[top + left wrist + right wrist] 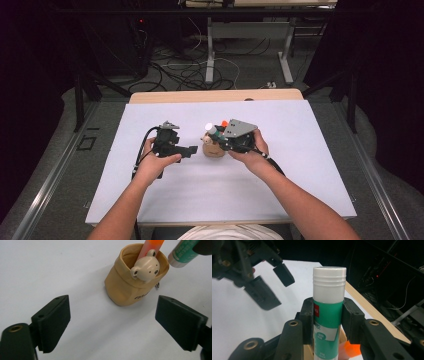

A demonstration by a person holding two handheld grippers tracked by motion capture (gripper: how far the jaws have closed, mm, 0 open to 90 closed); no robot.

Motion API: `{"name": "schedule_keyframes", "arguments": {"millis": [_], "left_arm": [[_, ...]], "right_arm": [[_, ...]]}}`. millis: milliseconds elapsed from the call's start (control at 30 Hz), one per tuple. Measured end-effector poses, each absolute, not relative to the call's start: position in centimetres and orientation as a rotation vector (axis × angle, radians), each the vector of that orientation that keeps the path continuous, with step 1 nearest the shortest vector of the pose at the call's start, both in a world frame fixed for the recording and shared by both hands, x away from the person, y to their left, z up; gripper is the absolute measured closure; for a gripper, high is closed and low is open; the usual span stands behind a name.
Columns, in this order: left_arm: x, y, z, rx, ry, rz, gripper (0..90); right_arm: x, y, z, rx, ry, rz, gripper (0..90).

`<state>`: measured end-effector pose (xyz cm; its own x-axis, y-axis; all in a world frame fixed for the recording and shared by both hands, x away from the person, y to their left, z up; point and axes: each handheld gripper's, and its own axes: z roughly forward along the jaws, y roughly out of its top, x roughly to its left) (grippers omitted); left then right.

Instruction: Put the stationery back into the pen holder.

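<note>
Glue stick [329,312] sits pinched in the right gripper [329,320], just above the tan pouch [130,287] at mid-table. Left gripper [112,322], jaws spread and empty, faces the pouch. Lower it straight, clear of the orange marker [151,246].

A tan pouch [214,149] stands on the white bench [300,170]. The right gripper [220,136] hovers just over the pouch, gripping a glue stick [210,129]. The left gripper [192,150] sits just left of the pouch, its jaws apart.
</note>
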<state>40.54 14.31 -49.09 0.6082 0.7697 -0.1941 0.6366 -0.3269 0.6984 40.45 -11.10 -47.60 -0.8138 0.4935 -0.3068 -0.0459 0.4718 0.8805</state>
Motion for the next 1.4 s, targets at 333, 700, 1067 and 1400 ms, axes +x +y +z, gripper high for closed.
{"name": "schedule_keyframes", "arguments": {"millis": [333, 700, 1067, 1400], "left_arm": [[40.5, 14.1, -49.4, 2.063, 1.093, 0.257, 4.5], [40.5, 14.1, -49.5, 2.058, 1.102, 0.247, 1.3], [40.5, 14.0, -49.7, 2.052, 1.119, 0.236, 0.5], [40.5, 13.9, -49.9, 2.049, 1.124, 0.225, 0.5]], "right_arm": [[41.9, -10.5, -47.8, 0.485, 2.158, 1.439, 65.0], [42.8, -9.9, -48.0, 0.548, 2.132, 1.487, 65.0], [43.6, -9.2, -48.8, 0.653, 2.114, 1.496, 64.9], [44.0, -8.4, -49.4, 0.687, 2.119, 1.466, 64.9]]}}
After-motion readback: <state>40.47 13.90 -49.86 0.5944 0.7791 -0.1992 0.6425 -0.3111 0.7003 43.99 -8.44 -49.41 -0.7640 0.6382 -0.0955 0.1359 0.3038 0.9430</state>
